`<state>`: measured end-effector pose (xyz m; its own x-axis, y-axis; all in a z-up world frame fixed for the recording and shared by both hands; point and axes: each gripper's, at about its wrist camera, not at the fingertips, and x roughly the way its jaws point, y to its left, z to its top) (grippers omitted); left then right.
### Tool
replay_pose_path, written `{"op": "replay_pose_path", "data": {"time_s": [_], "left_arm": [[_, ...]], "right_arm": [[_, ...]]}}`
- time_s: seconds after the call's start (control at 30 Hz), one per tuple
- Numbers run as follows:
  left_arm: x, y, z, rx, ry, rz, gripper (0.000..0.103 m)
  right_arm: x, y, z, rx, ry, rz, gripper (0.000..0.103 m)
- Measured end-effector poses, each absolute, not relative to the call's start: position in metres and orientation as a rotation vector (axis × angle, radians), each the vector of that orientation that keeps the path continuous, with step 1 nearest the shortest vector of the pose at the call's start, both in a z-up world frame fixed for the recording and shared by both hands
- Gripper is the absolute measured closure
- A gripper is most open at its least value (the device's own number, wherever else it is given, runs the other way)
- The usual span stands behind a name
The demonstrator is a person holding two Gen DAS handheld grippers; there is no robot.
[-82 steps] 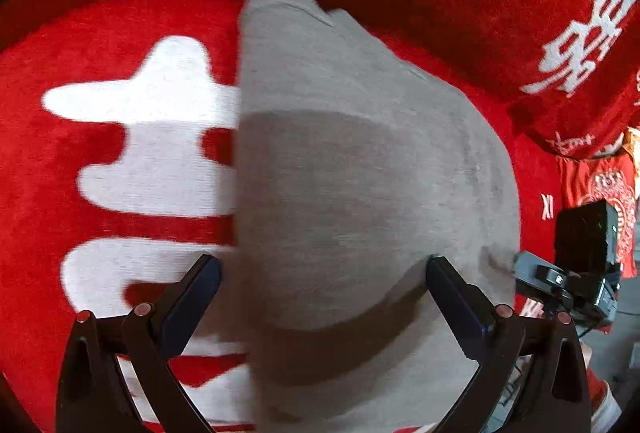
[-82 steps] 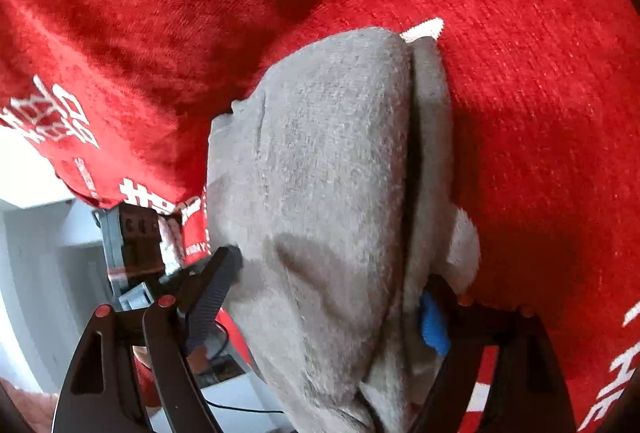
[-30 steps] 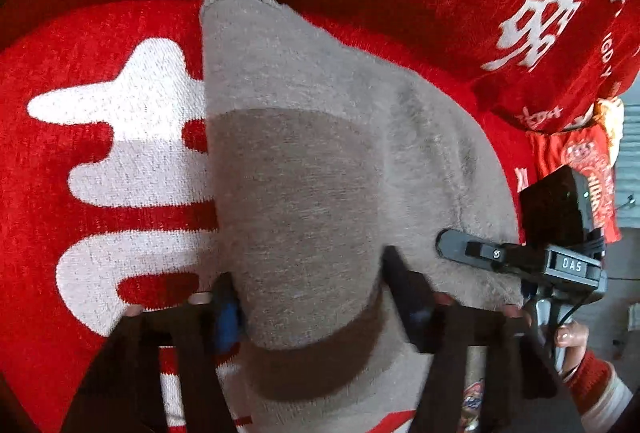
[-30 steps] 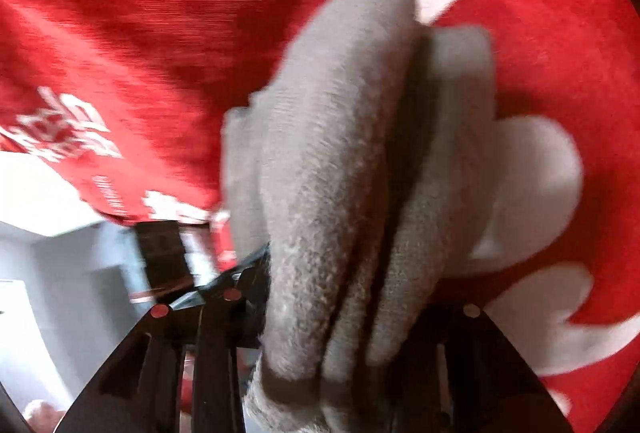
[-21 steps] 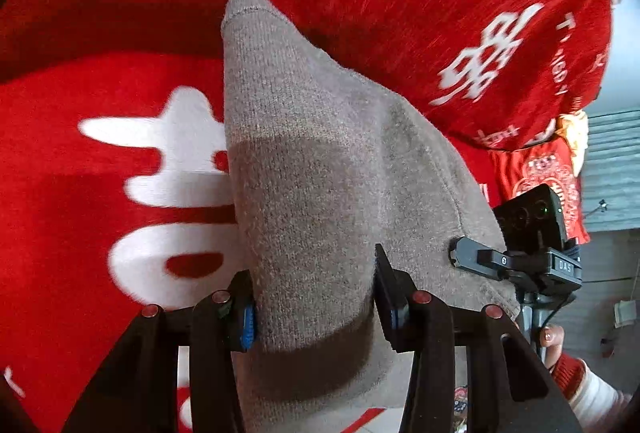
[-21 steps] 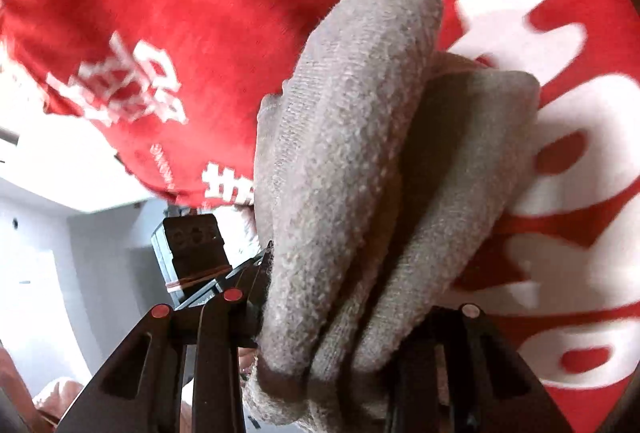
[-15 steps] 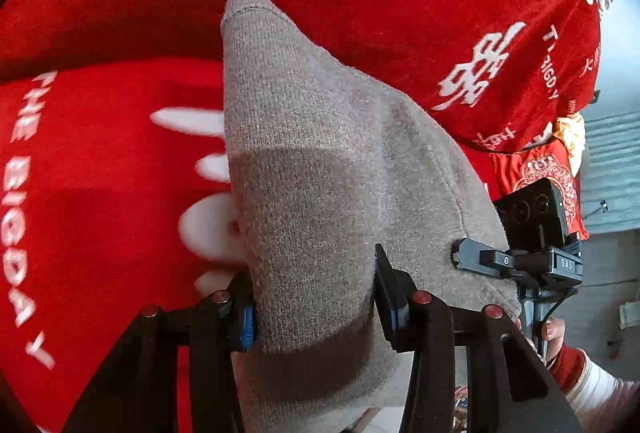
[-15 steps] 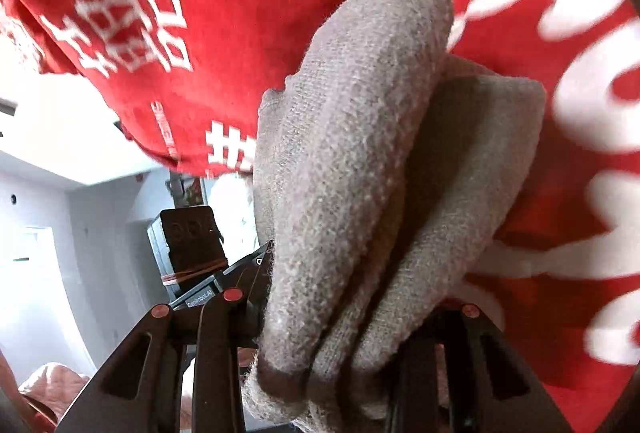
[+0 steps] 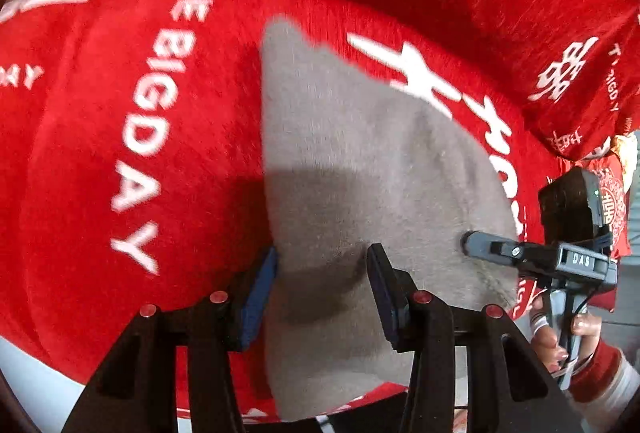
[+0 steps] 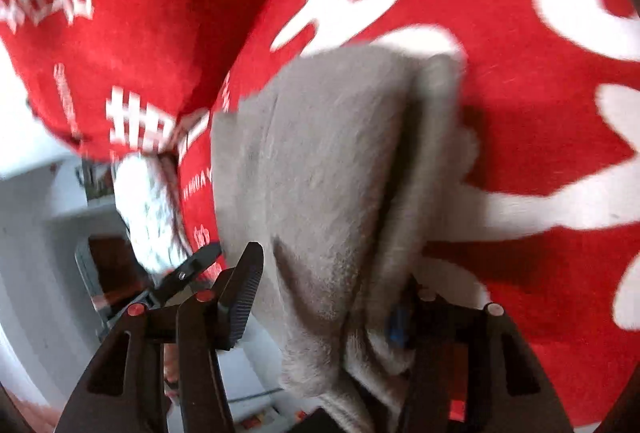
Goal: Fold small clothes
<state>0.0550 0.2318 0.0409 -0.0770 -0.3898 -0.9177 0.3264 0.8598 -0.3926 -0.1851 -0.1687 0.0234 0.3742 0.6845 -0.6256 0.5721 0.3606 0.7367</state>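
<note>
Your left gripper (image 9: 322, 285) has its two black fingers closed in on the near edge of the folded grey knitted garment (image 9: 360, 169), the blue pad (image 9: 260, 287) on the left finger pressed against the cloth's left side and the right finger set against the fabric from the other side, so the jaws pinch a thick fold of it. The garment lies over the red plush blanket with white lettering (image 9: 120, 137), its far corner pointing away from you and its left edge running straight back beside the white words printed there.

Your right gripper (image 10: 324, 293) straddles the same grey garment (image 10: 332, 169) from its own end. Here the layers show as stacked folds, thickest on the right. The left finger (image 10: 244, 293) stands just beside the cloth with its ribbed face turned toward it; the right finger is mostly buried under the bunched folds, with only a bit of blue pad (image 10: 396, 321) showing. Whether these jaws grip the fabric or merely bracket it, you cannot tell from this view.

In the left wrist view, your right gripper's black body (image 9: 560, 253) reaches in at the garment's right edge, held by your hand (image 9: 568, 337) in a red sleeve with a white cuff.
</note>
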Motion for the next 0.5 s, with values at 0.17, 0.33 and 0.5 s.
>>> {"op": "replay_pose_path", "data": {"time_s": [0.17, 0.33, 0.5], "left_arm": [[0.074, 0.256, 0.045, -0.058, 1.492, -0.519, 0.055], [0.068, 0.233, 0.028, 0.045, 1.485, -0.493, 0.055], [0.056, 0.214, 0.020, 0.099, 1.473, -0.491, 0.053]], "right_arm": [[-0.169, -0.167, 0.054, 1.113, 1.277, 0.078, 0.077], [-0.155, -0.136, 0.073, 0.666, 1.350, 0.022, 0.078], [-0.174, -0.164, 0.044, 0.766, 1.411, -0.151, 0.059]]}}
